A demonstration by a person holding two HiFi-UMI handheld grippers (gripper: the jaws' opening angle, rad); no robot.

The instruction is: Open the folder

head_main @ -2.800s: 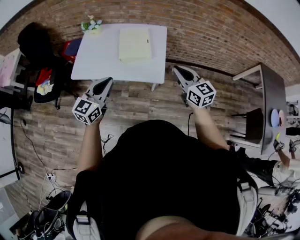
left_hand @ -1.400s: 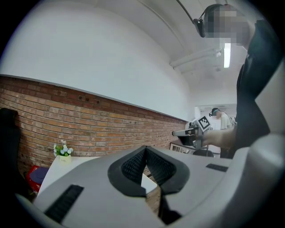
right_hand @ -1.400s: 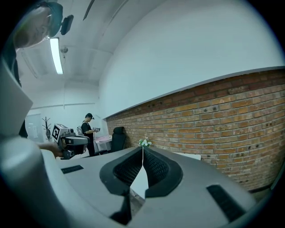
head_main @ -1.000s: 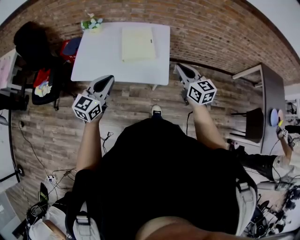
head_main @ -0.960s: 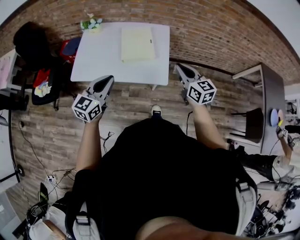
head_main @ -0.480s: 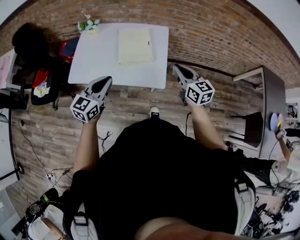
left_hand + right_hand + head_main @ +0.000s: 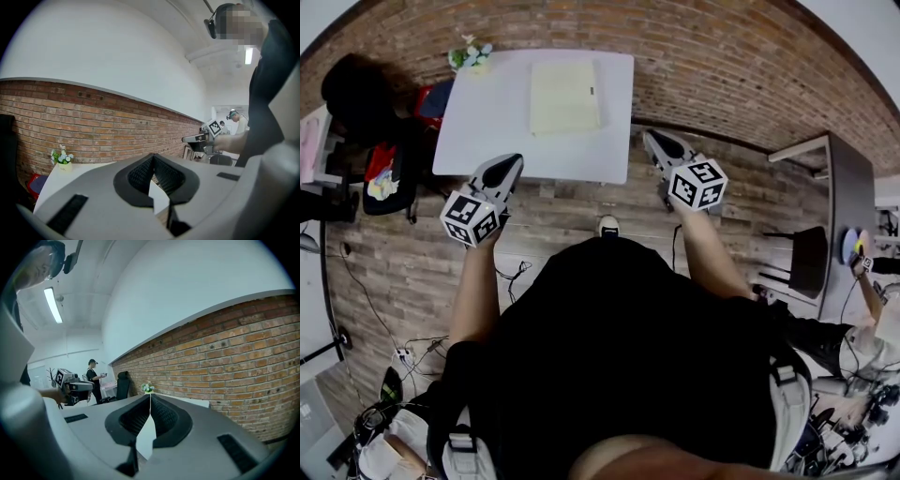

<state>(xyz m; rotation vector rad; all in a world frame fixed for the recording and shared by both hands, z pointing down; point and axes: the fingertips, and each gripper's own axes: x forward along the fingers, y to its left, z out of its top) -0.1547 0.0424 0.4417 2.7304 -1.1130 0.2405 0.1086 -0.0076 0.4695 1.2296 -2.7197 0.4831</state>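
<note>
Both claws are pressed together with nothing between them: the left claw (image 7: 512, 161) at centre left of the head view, the right claw (image 7: 650, 137) at centre right. Each points up the frame toward the white rectangular desk (image 7: 478, 127) and neither reaches over its near edge. They were just as closed a second ago, and they sit at nearly the same spots in the frame.

The pale yellow closed folder (image 7: 564, 97) lies flat on the desk's right half at upper centre, well apart from both claws. Compared with a second ago, the desk and folder have slid slightly left and down in the frame. A white shoe toe (image 7: 607, 225) shows on the wood-plank floor (image 7: 572, 202) at centre; it did not show in the earliest frame.

A small dark mark (image 7: 592, 91) on the folder's right edge is too small to read. Each claw's cube carries black-and-white square markers, without letters. A small pot of pale flowers (image 7: 467, 56) stands at the desk's upper left corner, against the red brick wall (image 7: 722, 66).
</note>
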